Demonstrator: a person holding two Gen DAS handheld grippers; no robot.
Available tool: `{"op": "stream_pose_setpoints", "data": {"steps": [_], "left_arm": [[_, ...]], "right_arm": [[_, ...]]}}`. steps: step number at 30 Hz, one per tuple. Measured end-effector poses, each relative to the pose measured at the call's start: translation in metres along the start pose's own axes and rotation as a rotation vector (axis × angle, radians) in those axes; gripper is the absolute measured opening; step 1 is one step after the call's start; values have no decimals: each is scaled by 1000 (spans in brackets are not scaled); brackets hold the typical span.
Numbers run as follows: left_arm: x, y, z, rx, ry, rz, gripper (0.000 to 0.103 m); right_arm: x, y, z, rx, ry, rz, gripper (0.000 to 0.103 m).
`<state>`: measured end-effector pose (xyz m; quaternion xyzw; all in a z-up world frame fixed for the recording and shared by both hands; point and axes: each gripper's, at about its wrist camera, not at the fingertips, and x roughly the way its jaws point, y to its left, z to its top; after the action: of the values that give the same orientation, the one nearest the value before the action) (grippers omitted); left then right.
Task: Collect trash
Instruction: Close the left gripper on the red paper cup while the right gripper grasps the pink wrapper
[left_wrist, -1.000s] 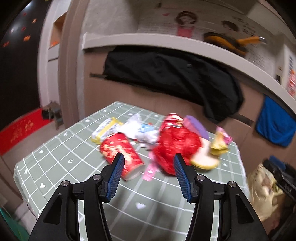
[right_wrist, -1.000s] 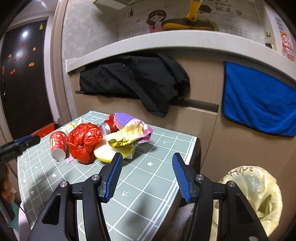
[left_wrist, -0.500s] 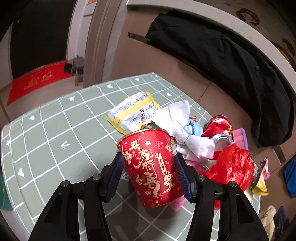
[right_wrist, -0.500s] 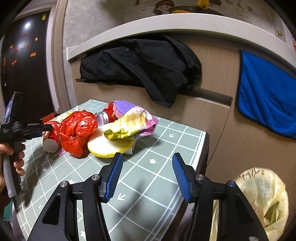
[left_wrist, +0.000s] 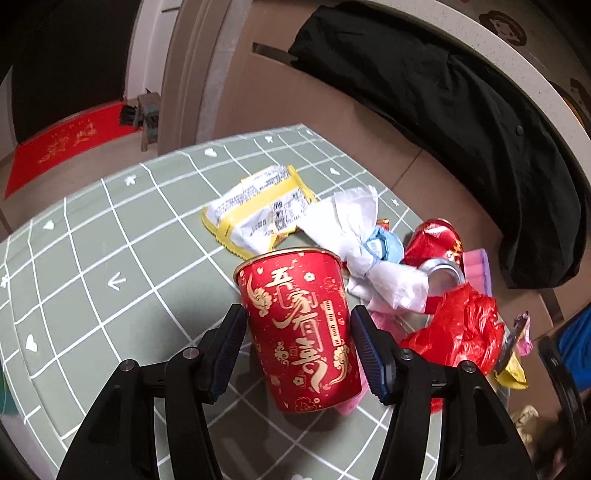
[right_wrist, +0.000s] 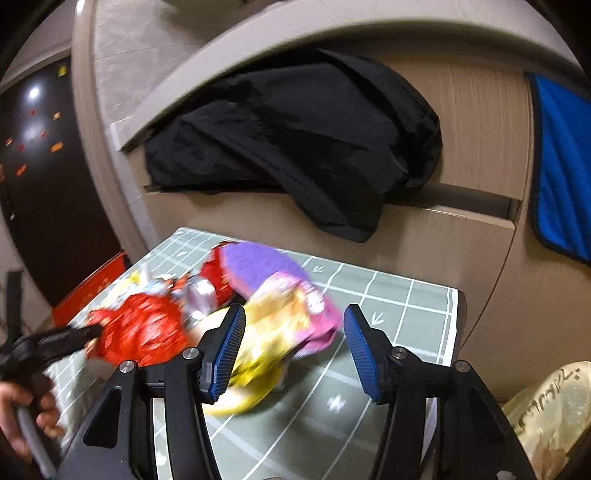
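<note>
A red paper cup (left_wrist: 299, 325) with gold lettering stands upright on the green checked table (left_wrist: 110, 240), between the jaws of my left gripper (left_wrist: 297, 347). Those jaws are opening and the blue pads sit just off the cup's sides. Behind it lie a yellow-and-white wrapper (left_wrist: 255, 214), white tissue (left_wrist: 354, 236), a crushed red can (left_wrist: 437, 254) and a red plastic bag (left_wrist: 458, 332). My right gripper (right_wrist: 293, 347) is open above a blurred yellow-and-pink wrapper (right_wrist: 288, 325), without touching it. A purple sponge (right_wrist: 258, 262) lies behind that.
A black jacket (right_wrist: 295, 147) hangs over the counter behind the table, with a blue towel (right_wrist: 565, 166) to its right. A yellow bag (right_wrist: 550, 410) sits low off the table's right edge. A hand (right_wrist: 22, 402) holds the left tool at the far left.
The left gripper came down and closed in on the red cup, now between its widening jaws. The right gripper swung in toward the pile and now hangs over the yellow-and-pink wrapper.
</note>
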<state>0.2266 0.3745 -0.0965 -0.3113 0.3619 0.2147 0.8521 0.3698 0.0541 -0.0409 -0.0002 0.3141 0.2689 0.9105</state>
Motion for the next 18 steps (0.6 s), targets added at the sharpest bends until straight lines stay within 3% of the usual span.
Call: {"op": "stream_pose_setpoints", "data": {"steps": [5, 9, 13, 18], "left_arm": [[2, 6, 0, -26, 19, -44, 61], [13, 5, -1, -41, 71, -47, 60], [12, 6, -5, -63, 45, -24, 56], [-22, -8, -8, 11, -78, -19, 53]], "right_arm": [[47, -17, -3, 69, 125, 50, 50], [52, -10, -8, 66, 158, 167, 14], [24, 0, 0, -7, 81, 139, 12], [-12, 7, -1, -76, 28, 101, 12]]}}
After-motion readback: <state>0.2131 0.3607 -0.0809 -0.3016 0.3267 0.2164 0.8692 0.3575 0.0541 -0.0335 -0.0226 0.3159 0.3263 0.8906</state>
